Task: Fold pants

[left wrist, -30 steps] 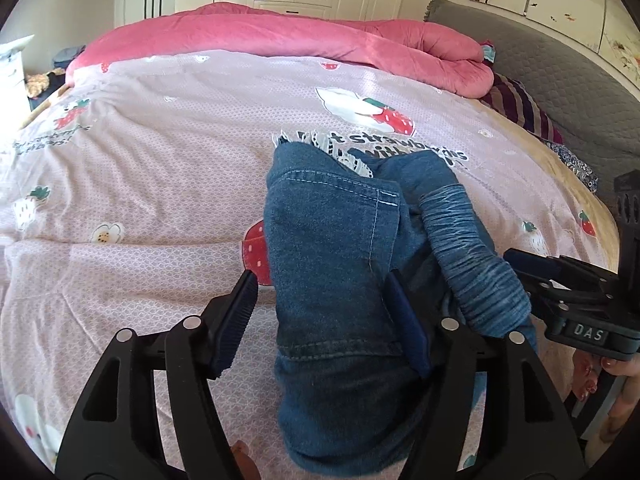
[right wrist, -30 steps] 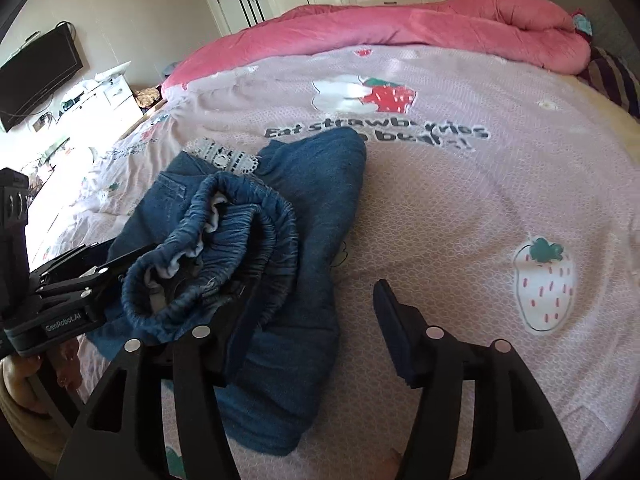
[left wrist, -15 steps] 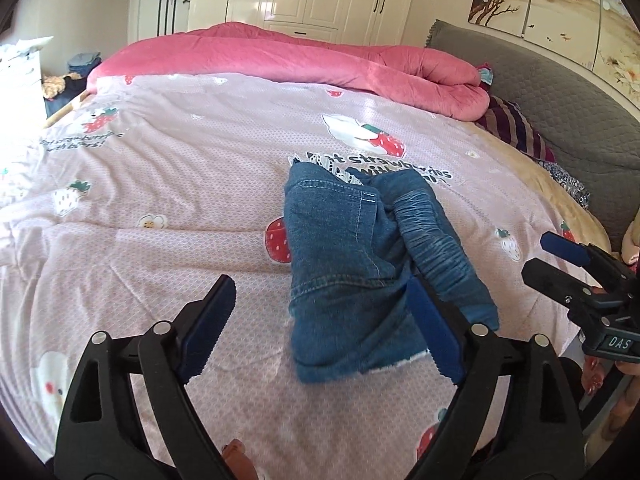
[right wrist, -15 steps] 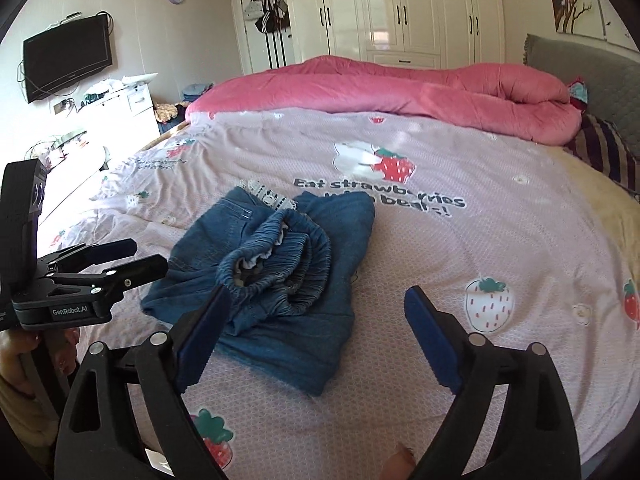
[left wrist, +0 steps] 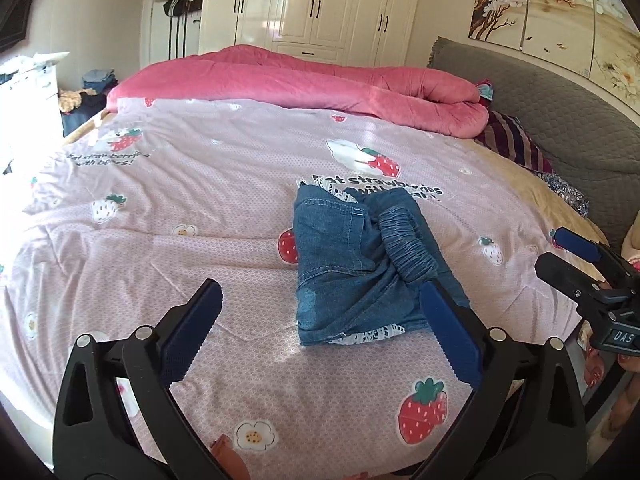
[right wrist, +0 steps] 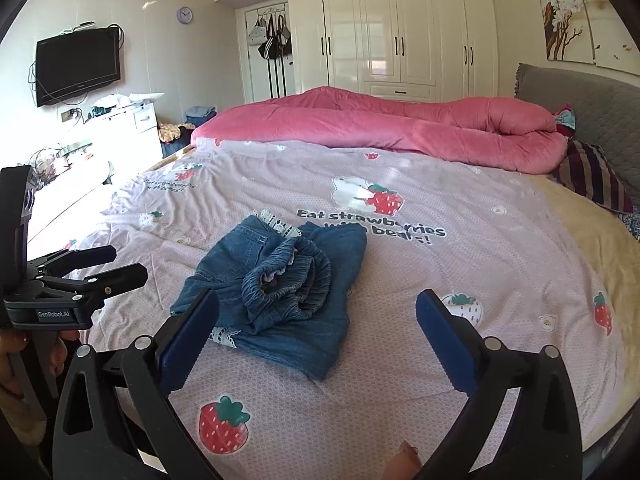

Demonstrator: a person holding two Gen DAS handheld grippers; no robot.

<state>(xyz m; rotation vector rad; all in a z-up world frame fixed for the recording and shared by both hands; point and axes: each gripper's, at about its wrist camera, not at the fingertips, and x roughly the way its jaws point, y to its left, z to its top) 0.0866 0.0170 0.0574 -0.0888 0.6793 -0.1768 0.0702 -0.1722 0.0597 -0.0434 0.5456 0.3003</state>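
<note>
The blue denim pants [left wrist: 360, 264] lie folded in a compact bundle on the pink strawberry-print bedspread [left wrist: 180, 208], the elastic waistband [left wrist: 404, 244] bunched on top and white lace trim showing at the edges. They also show in the right wrist view [right wrist: 280, 280]. My left gripper [left wrist: 320, 332] is open and empty, held back above the bed's near edge, short of the pants. My right gripper [right wrist: 316, 344] is open and empty, also short of the pants. Each gripper shows in the other's view: the right one [left wrist: 584, 268], the left one [right wrist: 92, 272].
A rolled pink duvet [left wrist: 304, 80] lies along the far side of the bed. A striped pillow [left wrist: 516, 148] and a grey headboard [left wrist: 568, 120] are at the right. White wardrobes [right wrist: 400, 28], a wall TV [right wrist: 78, 66] and a white dresser [right wrist: 132, 128] stand beyond.
Both grippers have pulled back and up from the pants, which were between the fingers a second ago. The pants now lie alone on the bed.
</note>
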